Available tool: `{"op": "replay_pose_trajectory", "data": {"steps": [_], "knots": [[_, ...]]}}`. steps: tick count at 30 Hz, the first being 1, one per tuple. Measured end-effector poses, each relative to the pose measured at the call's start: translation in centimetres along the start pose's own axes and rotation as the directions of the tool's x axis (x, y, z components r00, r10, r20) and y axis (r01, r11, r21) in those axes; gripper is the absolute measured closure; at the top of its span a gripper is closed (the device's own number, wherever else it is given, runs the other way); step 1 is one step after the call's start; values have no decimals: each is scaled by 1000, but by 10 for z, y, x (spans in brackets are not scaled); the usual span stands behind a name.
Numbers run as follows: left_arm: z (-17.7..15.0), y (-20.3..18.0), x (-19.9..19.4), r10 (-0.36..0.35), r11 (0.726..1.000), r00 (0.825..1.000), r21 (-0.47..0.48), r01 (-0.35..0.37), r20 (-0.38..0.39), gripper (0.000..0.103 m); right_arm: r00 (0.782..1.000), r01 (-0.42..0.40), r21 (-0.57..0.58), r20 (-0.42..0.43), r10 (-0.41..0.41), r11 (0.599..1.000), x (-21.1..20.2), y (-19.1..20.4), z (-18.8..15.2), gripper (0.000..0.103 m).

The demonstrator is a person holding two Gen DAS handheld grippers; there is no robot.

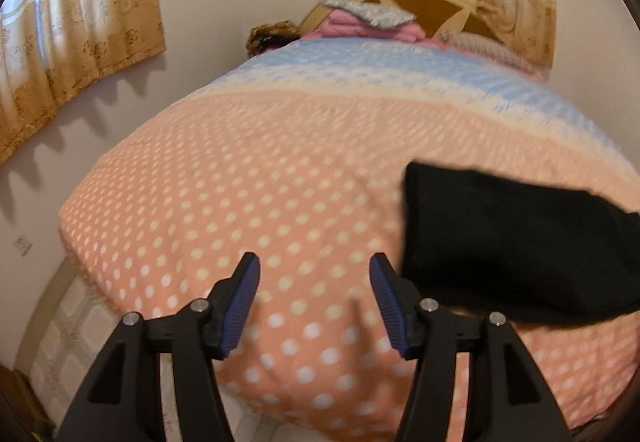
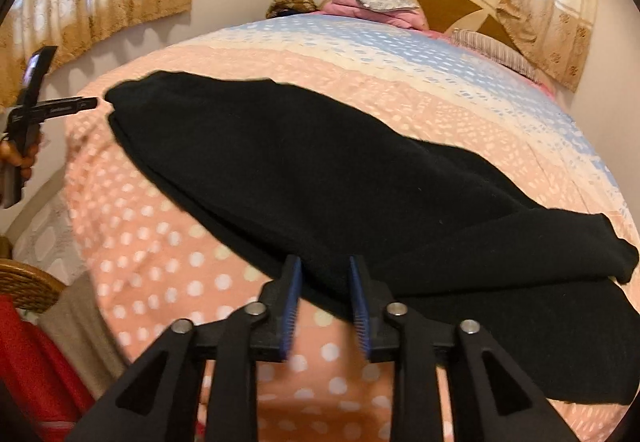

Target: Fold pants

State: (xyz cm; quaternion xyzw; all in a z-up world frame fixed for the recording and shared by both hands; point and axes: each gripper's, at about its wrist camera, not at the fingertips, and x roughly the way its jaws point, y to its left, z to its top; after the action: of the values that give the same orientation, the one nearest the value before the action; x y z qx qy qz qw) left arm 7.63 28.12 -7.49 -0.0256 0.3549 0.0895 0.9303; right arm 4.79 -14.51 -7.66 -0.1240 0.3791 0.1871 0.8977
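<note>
Lying folded on the bed (image 2: 160,262), the black pants (image 2: 304,170) run long-axis crosswise ahead of your right tongs (image 2: 325,272). Those tongs stand slightly parted, the near hem between the pads, not visibly pinched. Your left tongs (image 1: 315,274) are spread, empty, pants end just to their right. Judgement: right hand nearer for the next fold.

Each black plastic left gripper (image 1: 315,268) and black plastic right gripper (image 2: 325,268) has triangular-cutout arms, round silver pivot screws and ribbed blue finger pads (image 1: 245,306). Its handle bears pale lettering, too blurred to read.
</note>
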Motion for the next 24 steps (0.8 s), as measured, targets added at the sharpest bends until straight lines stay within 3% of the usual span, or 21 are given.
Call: {"op": "replay_pose_trajectory", "data": {"steps": [5, 10, 13, 16, 18, 20, 22, 24], "knots": [[28, -24, -1, -34, 999, 998, 13, 33, 61, 43, 993, -70, 36, 101, 66, 997, -19, 4, 29, 74], [48, -56, 7, -100, 995, 990, 28, 98, 96, 43, 984, -108, 78, 152, 95, 991, 13, 23, 68, 74], [35, -78, 24, -70, 995, 995, 78, 65, 68, 43, 989, -123, 107, 99, 113, 987, 51, 37, 73, 74], [2, -79, 38, -24, 995, 1000, 98, 24, -6, 41, 983, -185, 139, 11, 185, 973, 79, 52, 55, 74], [-17, -72, 44, -16, 995, 998, 97, 22, -54, 40, 985, -172, 98, 43, 168, 980, 73, 61, 44, 73], [-26, -60, 37, -53, 997, 998, 57, 54, -24, 34, 980, -199, 65, 23, 198, 978, 69, 64, 41, 58], [-20, -57, 33, -23, 997, 999, 78, 26, -39, 28, 967, -255, 48, -7, 256, 966, 64, 65, 42, 49], [-13, -58, 25, 5, 996, 1000, 92, -3, -23, 28, 951, -305, 52, -39, 307, 951, 61, 58, 47, 49]]}}
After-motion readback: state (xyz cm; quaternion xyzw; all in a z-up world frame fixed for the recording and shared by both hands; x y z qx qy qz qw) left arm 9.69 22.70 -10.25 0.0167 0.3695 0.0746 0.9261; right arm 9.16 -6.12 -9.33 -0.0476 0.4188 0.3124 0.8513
